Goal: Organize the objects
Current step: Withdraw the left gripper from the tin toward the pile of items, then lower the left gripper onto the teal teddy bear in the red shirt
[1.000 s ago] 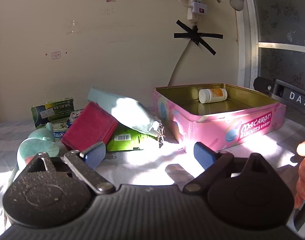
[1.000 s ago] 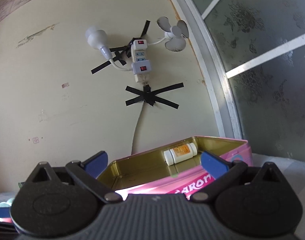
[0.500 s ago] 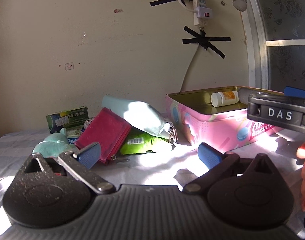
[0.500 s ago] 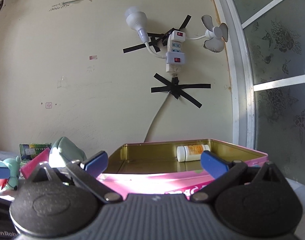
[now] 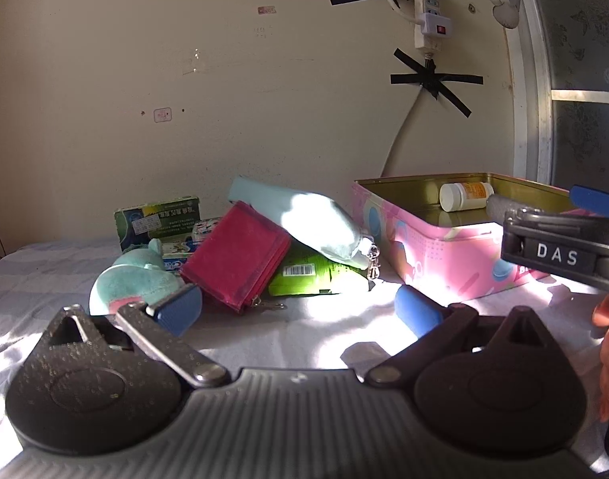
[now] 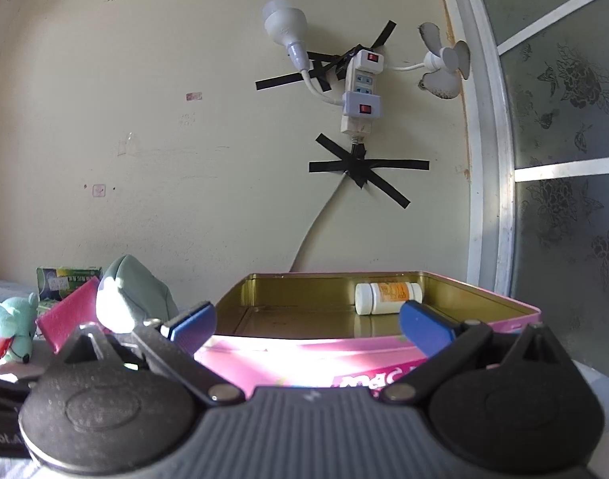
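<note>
Well, through the left wrist camera I see my left gripper gaping wide and empty just short of the pile: a red pouch, a blue case leaning across it, a green packet with a barcode underneath, a plush and a green box. Grabbing the pouch could, I judge, drag the case and its clip off the heap. "DAS" reads on the right gripper crossing in front of the tin, so the two tools could knock together. From the right wrist, my right gripper has just narrowed a little yet stands wide, nothing between its jaws, low before the tin, where a bottle lies; pushing forward could shove the wall. "MAC" shows on it.
</note>
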### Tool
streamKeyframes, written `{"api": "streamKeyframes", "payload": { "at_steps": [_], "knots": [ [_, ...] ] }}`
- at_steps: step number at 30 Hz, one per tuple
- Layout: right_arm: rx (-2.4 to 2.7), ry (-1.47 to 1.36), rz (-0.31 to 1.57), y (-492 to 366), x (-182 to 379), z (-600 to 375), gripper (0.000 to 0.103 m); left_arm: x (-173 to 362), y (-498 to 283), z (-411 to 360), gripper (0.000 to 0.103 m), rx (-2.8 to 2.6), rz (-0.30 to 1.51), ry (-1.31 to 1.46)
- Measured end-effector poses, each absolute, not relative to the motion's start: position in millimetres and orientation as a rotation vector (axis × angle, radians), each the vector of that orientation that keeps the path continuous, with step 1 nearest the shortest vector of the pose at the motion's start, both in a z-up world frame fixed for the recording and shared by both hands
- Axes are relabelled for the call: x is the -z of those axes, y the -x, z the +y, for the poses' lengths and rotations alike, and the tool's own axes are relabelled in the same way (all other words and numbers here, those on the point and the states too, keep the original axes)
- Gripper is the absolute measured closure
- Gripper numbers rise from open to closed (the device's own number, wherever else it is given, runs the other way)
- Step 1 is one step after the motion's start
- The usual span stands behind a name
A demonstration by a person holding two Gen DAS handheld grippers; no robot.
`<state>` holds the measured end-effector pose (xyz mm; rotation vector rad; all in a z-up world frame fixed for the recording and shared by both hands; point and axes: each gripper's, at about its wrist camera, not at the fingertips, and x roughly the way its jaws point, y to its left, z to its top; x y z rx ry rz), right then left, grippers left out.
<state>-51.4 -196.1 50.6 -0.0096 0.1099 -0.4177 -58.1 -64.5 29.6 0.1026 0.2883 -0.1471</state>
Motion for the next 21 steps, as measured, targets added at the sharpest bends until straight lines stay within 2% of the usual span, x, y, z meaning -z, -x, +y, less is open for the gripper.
{"api": "streamKeyframes", "payload": {
  "at_steps": [5,9,11,14,19,21],
  "knots": [
    [0.178,-0.010,0.181,33,-58,-165,0.023,-47,75,6,0.000,0.043,0.241,-0.027],
    [-0.048,0.080,0.239,8,-63,-116,0.033,-51,77,57,0.001,-0.070,0.240,0.021],
    [-0.142,0.106,0.277,-9,-64,-95,0.042,-51,69,77,0.016,-0.082,0.296,0.076],
    [-0.255,0.095,0.342,-41,-66,-68,0.045,-52,58,105,0.025,-0.058,0.362,0.198],
    [-0.334,-0.031,0.495,-98,-59,-50,0.045,-56,59,133,0.025,-0.063,0.370,0.322],
    [-0.410,-0.132,0.543,-110,-54,-57,0.061,-56,60,137,0.025,-0.062,0.378,0.342]
  ]
}}
